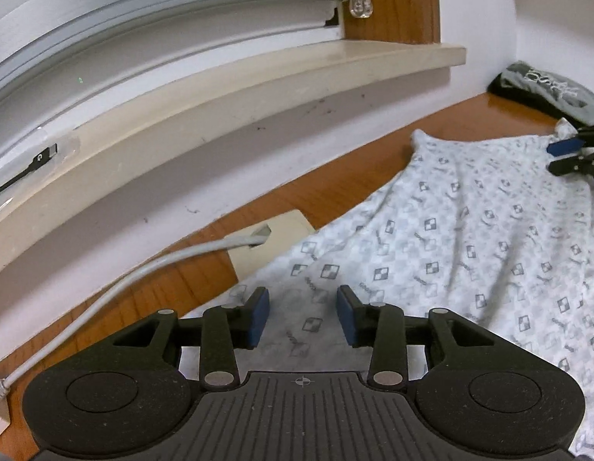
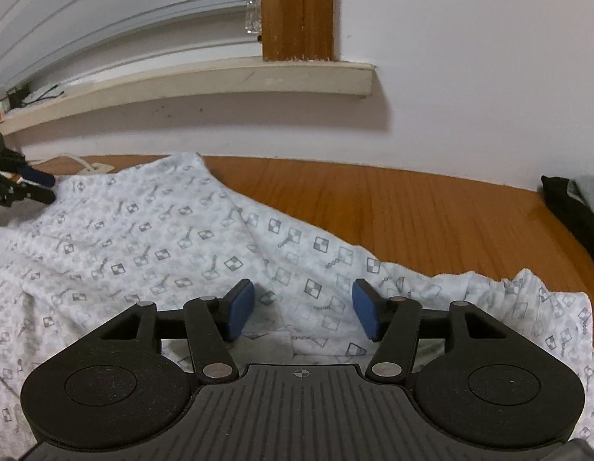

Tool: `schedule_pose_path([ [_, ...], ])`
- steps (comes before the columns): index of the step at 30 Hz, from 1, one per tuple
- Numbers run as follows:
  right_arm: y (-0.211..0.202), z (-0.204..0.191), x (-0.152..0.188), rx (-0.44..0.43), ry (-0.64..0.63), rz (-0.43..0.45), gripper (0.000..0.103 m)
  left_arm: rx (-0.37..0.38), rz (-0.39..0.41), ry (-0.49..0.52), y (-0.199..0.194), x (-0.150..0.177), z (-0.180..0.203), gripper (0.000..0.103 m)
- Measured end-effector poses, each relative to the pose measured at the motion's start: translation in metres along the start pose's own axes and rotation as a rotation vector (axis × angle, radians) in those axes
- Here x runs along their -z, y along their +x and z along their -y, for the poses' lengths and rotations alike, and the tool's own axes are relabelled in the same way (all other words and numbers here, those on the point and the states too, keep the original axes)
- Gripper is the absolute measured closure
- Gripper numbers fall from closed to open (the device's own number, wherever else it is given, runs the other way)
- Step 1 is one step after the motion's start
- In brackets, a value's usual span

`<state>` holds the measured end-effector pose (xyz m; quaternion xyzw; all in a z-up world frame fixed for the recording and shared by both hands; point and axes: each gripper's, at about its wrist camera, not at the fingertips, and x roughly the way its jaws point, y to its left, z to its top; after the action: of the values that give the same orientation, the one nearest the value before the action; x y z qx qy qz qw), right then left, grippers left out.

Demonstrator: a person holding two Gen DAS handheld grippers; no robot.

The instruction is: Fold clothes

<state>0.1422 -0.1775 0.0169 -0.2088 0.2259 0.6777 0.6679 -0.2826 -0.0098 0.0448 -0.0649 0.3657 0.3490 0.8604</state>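
A white garment with a grey checked print [image 1: 450, 238] lies spread and wrinkled on the wooden table [image 1: 335, 176]. My left gripper [image 1: 302, 307] hovers over its near-left edge, open, with cloth below the blue pads [image 1: 260, 317] but none pinched. The right wrist view shows the same garment [image 2: 162, 238], its folded edge running toward the right. My right gripper [image 2: 302, 301] stands open over that edge with nothing gripped. Each gripper shows in the other's view: the right gripper [image 1: 566, 155] at the garment's far corner, the left gripper [image 2: 39, 188] at the far left.
A dark folded garment [image 1: 546, 88] lies at the table's far right against the white wall, seen also as a dark garment [image 2: 573, 207]. A grey cable [image 1: 143, 269] plugs into a beige socket plate [image 1: 274, 238] partly under the cloth. A window sill [image 1: 258, 73] juts out above.
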Motion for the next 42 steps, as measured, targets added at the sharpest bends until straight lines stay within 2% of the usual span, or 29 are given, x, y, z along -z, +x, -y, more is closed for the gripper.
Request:
schedule_pose_path([
  [4, 0.003, 0.0, 0.001, 0.001, -0.003, -0.002, 0.045, -0.098, 0.023, 0.03, 0.006, 0.002, -0.003, 0.062],
  [7, 0.003, 0.0, 0.001, 0.0, -0.002, -0.003, 0.044, -0.097, 0.017, -0.03, 0.007, 0.0, -0.013, 0.062],
  [9, 0.004, 0.0, 0.001, -0.001, -0.002, -0.004, 0.044, -0.133, 0.01, -0.023, 0.003, 0.0, -0.009, 0.061],
  [12, 0.004, 0.0, 0.0, 0.0, -0.004, -0.005, 0.044, -0.14, 0.034, -0.057, -0.014, 0.003, -0.003, 0.056],
  [13, 0.004, 0.001, 0.0, 0.0, -0.004, -0.005, 0.044, -0.121, 0.052, -0.075, -0.024, 0.006, 0.0, 0.05],
  [14, 0.004, 0.001, 0.0, 0.001, -0.005, -0.005, 0.044, -0.104, 0.067, -0.086, -0.034, 0.009, 0.004, 0.035],
  [16, 0.004, 0.001, 0.0, 0.001, -0.005, -0.005, 0.044, -0.06, 0.087, -0.099, -0.052, 0.018, 0.015, 0.024],
  [20, 0.004, 0.0, 0.0, 0.0, -0.006, -0.004, 0.044, 0.001, 0.092, -0.106, -0.078, 0.04, 0.043, 0.021],
  [23, 0.004, 0.001, 0.0, -0.001, -0.003, -0.004, 0.044, 0.079, 0.089, -0.17, -0.086, 0.053, 0.056, 0.021],
  [24, 0.004, 0.001, 0.0, -0.001, -0.001, -0.004, 0.044, 0.085, 0.096, -0.183, -0.087, 0.055, 0.06, 0.021],
  [29, 0.004, 0.001, 0.0, -0.002, 0.002, -0.004, 0.043, 0.038, 0.097, -0.168, -0.081, 0.063, 0.077, 0.02],
  [32, 0.006, 0.002, 0.0, -0.004, 0.005, -0.004, 0.04, 0.031, 0.086, -0.18, -0.075, 0.063, 0.07, 0.02],
  [35, 0.01, 0.005, -0.003, -0.01, 0.015, -0.004, 0.037, -0.006, 0.07, -0.173, -0.069, 0.062, 0.061, 0.02],
  [42, 0.033, 0.014, -0.021, -0.047, 0.043, 0.003, 0.035, -0.011, 0.073, -0.163, -0.049, 0.051, 0.043, 0.02],
])
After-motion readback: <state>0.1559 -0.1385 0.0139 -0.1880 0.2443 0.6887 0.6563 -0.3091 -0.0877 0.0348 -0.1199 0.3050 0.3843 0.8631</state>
